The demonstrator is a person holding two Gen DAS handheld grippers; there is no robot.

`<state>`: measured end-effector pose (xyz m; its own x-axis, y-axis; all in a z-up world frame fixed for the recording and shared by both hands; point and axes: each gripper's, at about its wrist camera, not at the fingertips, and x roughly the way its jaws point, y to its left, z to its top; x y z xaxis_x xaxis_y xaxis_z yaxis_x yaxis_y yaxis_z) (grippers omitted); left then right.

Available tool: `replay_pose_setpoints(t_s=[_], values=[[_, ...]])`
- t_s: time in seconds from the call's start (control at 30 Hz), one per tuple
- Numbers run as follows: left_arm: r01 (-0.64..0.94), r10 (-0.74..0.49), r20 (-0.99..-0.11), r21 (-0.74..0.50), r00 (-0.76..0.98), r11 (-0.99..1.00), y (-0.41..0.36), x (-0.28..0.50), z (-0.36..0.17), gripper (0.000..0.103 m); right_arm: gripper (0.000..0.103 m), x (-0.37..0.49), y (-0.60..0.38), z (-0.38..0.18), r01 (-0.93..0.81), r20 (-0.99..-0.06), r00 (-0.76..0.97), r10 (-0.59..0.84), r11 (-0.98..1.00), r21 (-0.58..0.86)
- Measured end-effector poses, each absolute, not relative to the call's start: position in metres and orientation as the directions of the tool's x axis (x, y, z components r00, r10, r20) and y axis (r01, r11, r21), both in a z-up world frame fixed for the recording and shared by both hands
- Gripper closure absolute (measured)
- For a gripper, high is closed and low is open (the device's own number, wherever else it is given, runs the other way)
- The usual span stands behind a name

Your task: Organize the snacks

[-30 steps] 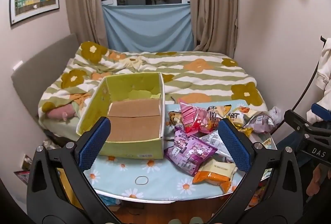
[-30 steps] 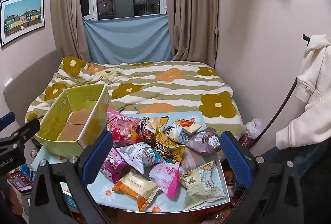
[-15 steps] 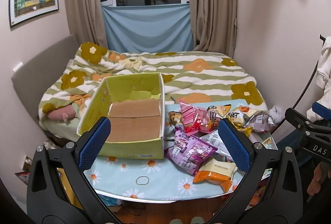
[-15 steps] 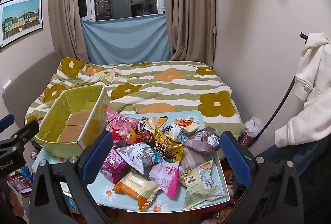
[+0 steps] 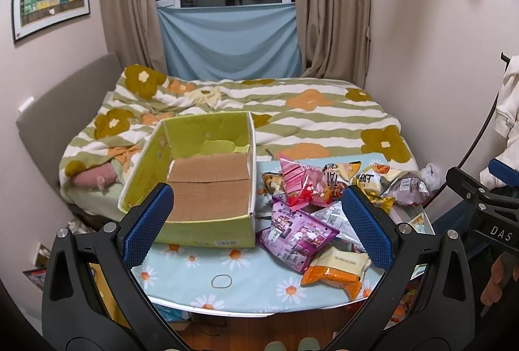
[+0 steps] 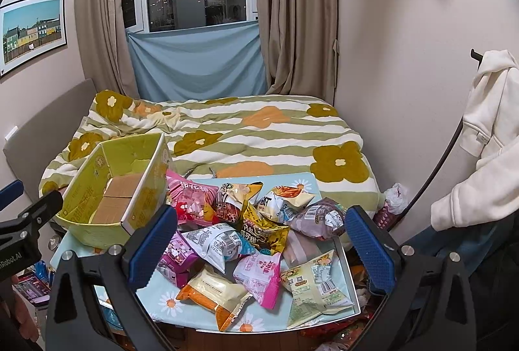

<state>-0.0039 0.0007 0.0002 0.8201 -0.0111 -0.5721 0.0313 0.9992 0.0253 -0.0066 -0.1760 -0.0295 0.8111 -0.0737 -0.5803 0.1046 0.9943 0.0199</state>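
An empty yellow-green cardboard box [image 5: 207, 189] [image 6: 116, 192] sits on the left of a small table [image 5: 246, 283] with a daisy cloth. To its right lies a pile of snack packets [image 6: 256, 231]: a purple one [image 5: 295, 234], a pink one [image 5: 301, 184], an orange-and-cream one [image 5: 337, 268] [image 6: 214, 292], several more behind. My left gripper [image 5: 258, 229] hangs open above the table's front, in front of the box and the purple packet. My right gripper [image 6: 261, 249] hangs open over the pile. Neither holds anything.
A bed [image 5: 292, 111] with a striped flower quilt runs behind the table up to the curtained window. A rubber band [image 5: 221, 280] lies near the table's front edge. A white hoodie [image 6: 483, 137] hangs on a rack at the right. Floor clutter sits under the table's left side.
Both views have shifted slightly; the grippers stay open and no packet or the box has moved.
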Motion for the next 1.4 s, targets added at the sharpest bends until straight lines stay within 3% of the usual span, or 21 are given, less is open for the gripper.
replay_pose_setpoints(t_s=[1.4], values=[[0.021, -0.005, -0.583, 0.021, 0.813, 1.0, 0.004, -0.006, -0.0003, 0.0, 0.0, -0.0066, -0.1755, -0.0272, 0.096, -0.578, 0.814, -0.06, 0.995, 0.033]])
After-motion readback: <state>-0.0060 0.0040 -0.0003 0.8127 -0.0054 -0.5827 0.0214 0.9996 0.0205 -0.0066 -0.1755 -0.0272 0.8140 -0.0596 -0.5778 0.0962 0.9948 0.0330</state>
